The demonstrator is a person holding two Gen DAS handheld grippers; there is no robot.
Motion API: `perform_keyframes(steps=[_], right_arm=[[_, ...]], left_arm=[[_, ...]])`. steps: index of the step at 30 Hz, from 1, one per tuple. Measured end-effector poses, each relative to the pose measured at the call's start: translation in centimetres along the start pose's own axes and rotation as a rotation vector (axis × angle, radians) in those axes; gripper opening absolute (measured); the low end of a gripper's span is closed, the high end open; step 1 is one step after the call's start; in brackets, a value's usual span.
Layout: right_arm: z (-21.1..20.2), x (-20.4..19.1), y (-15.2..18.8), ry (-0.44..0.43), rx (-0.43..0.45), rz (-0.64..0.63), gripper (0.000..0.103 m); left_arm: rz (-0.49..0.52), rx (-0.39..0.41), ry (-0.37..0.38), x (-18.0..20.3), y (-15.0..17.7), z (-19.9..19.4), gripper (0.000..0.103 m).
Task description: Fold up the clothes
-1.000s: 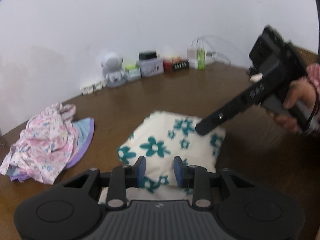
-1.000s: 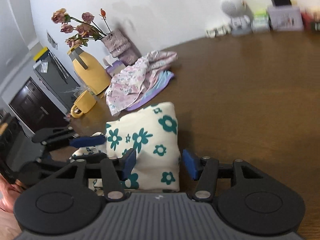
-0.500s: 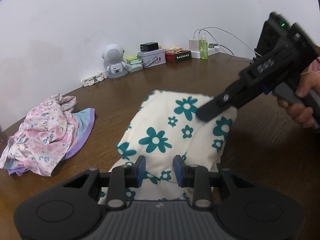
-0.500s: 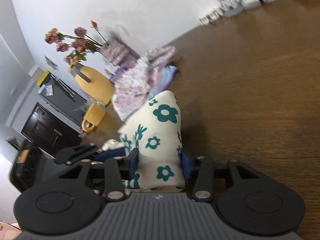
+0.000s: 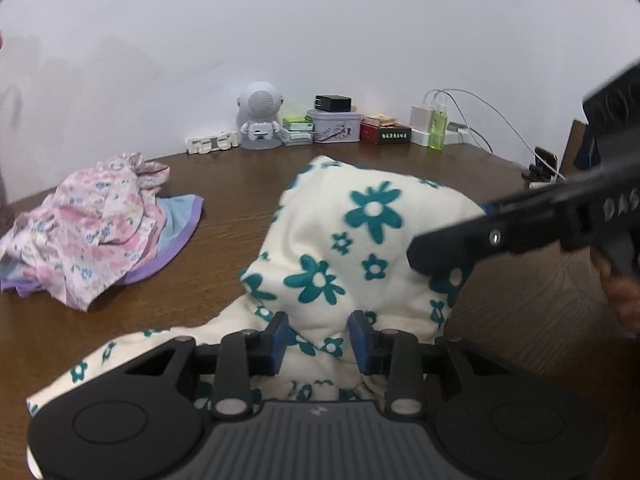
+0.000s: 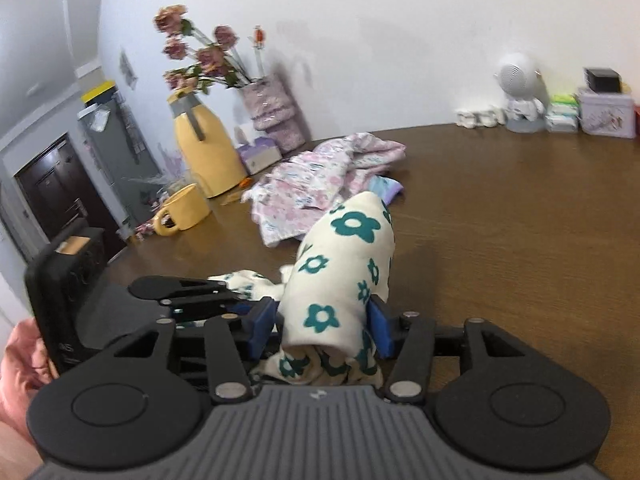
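**Ana:** Brown wood, that whole round table (image 5: 248, 184). What lies around the cream fleece garment with teal flowers (image 5: 360, 240)?

**Ben:** Left of the garment sits a crumpled pink floral cloth (image 5: 92, 232) on a blue and purple piece (image 5: 180, 224), well apart from it. Beyond the garment, along the white wall, stand a grey robot-shaped speaker (image 5: 260, 120), a pale printed tin (image 5: 334, 126), a red box (image 5: 385, 133) and a green bottle (image 5: 438, 130). In the right wrist view, a yellow jug (image 6: 206, 152) with dried roses and a yellow mug (image 6: 182, 210) stand far left of the garment.

**Ana:** Anything in the way?

**Ben:** From the left wrist view, the right gripper (image 5: 436, 254) crosses in front of the garment's right side.

**Ana:** And the tools?

**Ben:** The garment is bunched up off the table between both. The left gripper (image 5: 319, 338) has its blue pads on either side of a fold, jaws opening; I cannot tell whether they still press it. The right gripper's jaws (image 6: 326, 326) are also opening, with a thick roll of the fabric filling the gap and touching both pads. Both point downward at a slant. A hand (image 6: 20, 364) grips the left handle.
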State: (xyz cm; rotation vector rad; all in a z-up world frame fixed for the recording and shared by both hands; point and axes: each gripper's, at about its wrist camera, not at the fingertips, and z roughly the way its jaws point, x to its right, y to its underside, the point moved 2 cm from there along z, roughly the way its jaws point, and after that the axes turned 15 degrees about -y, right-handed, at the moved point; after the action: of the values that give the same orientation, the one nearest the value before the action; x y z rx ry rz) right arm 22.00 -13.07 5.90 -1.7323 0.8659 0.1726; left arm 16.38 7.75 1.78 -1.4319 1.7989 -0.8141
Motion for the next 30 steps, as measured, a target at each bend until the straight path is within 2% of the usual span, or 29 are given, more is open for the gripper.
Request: perform_keyframes(steps=[1, 3, 6, 9, 15, 21, 26, 30], right_arm=[[0.0, 0.3, 0.4, 0.012, 0.009, 0.019, 0.051], [-0.2, 0.4, 0.7, 0.028, 0.028, 0.029, 0.04], [-0.4, -1.0, 0.2, 0.077, 0.027, -0.063, 0.033], [-0.5, -3.2, -0.7, 0.146, -0.024, -0.218, 0.033], [-1.0, -5.6, -2.6, 0.307, -0.144, -0.453, 0.033], [-1.1, -6.8, -2.8, 0.438, -0.257, -0.626, 0.033], [-0.2, -8.6, -2.0, 0.457, -0.289, -0.721, 0.033], [1.0, -10.0, -1.1, 0.426, -0.315, -0.764, 0.033]], left_arm=[[-0.002, 0.001, 0.001, 0.0, 0.0, 0.0, 0.033], [-0.004, 0.006, 0.005, 0.0, -0.1, -0.1, 0.033], [-0.001, 0.024, 0.015, -0.1, -0.4, -0.9, 0.037], [0.011, 0.047, 0.011, -0.4, -0.7, -2.3, 0.046], [0.057, 0.058, -0.057, -1.1, -0.4, -3.9, 0.046], [0.105, 0.001, -0.03, -0.1, -0.3, -2.1, 0.045], [0.147, -0.041, 0.017, 2.3, -0.8, 0.3, 0.043], [0.119, -0.047, 0.043, 2.4, -0.9, 1.2, 0.043]])
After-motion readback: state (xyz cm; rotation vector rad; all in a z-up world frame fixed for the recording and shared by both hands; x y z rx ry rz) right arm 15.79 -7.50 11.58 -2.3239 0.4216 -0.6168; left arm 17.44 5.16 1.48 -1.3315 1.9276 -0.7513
